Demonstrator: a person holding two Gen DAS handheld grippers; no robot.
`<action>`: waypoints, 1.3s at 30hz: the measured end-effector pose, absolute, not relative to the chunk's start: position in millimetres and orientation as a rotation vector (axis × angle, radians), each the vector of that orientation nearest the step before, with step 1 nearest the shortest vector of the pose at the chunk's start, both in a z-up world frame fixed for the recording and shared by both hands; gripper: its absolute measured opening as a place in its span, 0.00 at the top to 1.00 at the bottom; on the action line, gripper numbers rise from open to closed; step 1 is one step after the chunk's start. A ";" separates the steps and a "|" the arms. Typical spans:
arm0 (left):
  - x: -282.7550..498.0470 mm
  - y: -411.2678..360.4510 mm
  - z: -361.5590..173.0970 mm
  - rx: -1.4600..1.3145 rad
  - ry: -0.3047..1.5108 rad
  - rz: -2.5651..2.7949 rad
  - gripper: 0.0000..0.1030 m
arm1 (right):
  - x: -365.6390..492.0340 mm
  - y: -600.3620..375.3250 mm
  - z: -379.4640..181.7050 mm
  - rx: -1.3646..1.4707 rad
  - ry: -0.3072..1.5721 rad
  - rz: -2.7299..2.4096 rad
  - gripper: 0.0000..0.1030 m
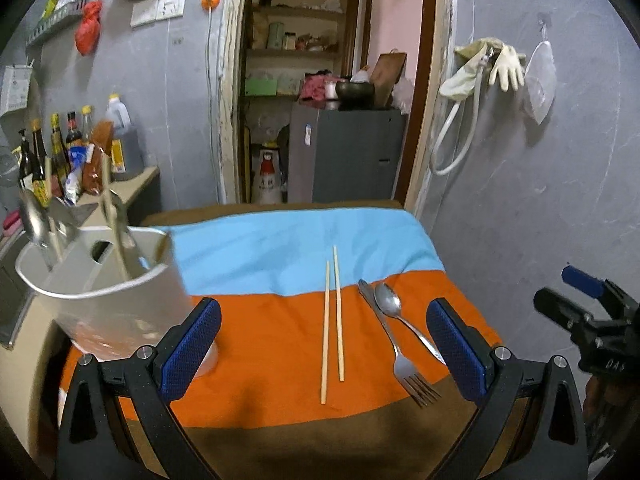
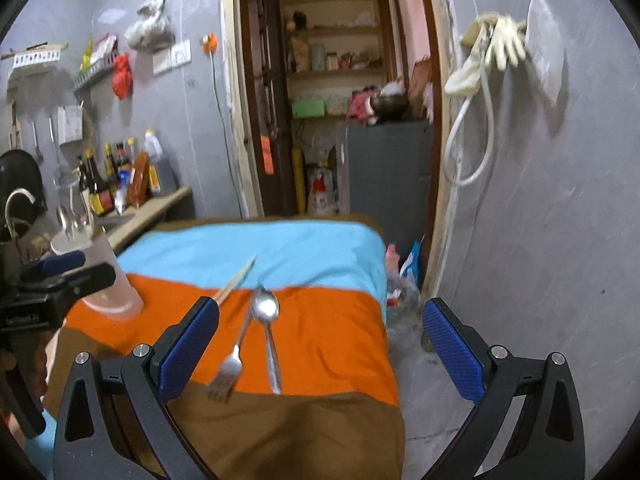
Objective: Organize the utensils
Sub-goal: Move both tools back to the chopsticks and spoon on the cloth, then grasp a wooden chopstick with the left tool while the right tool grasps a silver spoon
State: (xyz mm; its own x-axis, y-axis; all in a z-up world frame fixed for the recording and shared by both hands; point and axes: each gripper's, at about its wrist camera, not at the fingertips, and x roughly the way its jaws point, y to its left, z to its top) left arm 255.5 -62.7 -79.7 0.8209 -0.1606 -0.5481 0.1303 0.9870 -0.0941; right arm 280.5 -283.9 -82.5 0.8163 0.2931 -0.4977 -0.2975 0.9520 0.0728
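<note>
Two wooden chopsticks [image 1: 333, 322] lie side by side on the striped cloth, with a fork [image 1: 402, 360] and a spoon [image 1: 400, 316] to their right. A white utensil holder [image 1: 112, 304] stands at the left and holds spoons and chopsticks. My left gripper [image 1: 324, 352] hovers open over the near edge, the chopsticks and fork between its blue pads. In the right wrist view the spoon [image 2: 268, 328], the fork [image 2: 230, 364] and the chopsticks [image 2: 236, 280] lie ahead of my open right gripper [image 2: 320, 352], and the holder [image 2: 104, 276] is far left.
The blue, orange and brown cloth [image 1: 248, 256] covers a small table. A counter with sauce bottles [image 1: 60, 148] sits left. A doorway with shelves and a grey cabinet [image 1: 344, 156] lies behind. The grey wall [image 1: 540, 200] with gloves and a hose is close on the right.
</note>
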 end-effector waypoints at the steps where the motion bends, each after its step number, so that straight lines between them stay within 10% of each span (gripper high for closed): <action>1: 261.9 -64.3 -85.8 -0.055 0.600 -0.159 0.02 | 285.4 -284.6 -88.0 -0.010 0.547 0.323 0.03; 7: 286.7 -69.2 -105.8 -0.046 0.631 -0.174 0.02 | 313.0 -279.9 -124.1 -0.040 0.704 0.389 0.28; 15: 312.1 -72.4 -124.1 -0.056 0.668 -0.209 0.05 | 334.2 -261.0 -148.8 -0.063 0.811 0.462 0.34; 26: 350.6 -76.3 -138.8 -0.091 0.772 -0.291 0.61 | 363.8 -237.1 -158.8 -0.105 0.893 0.515 0.46; 39: 394.5 -73.3 -158.6 -0.118 0.923 -0.348 0.87 | 386.4 -217.7 -159.9 -0.156 0.884 0.568 0.55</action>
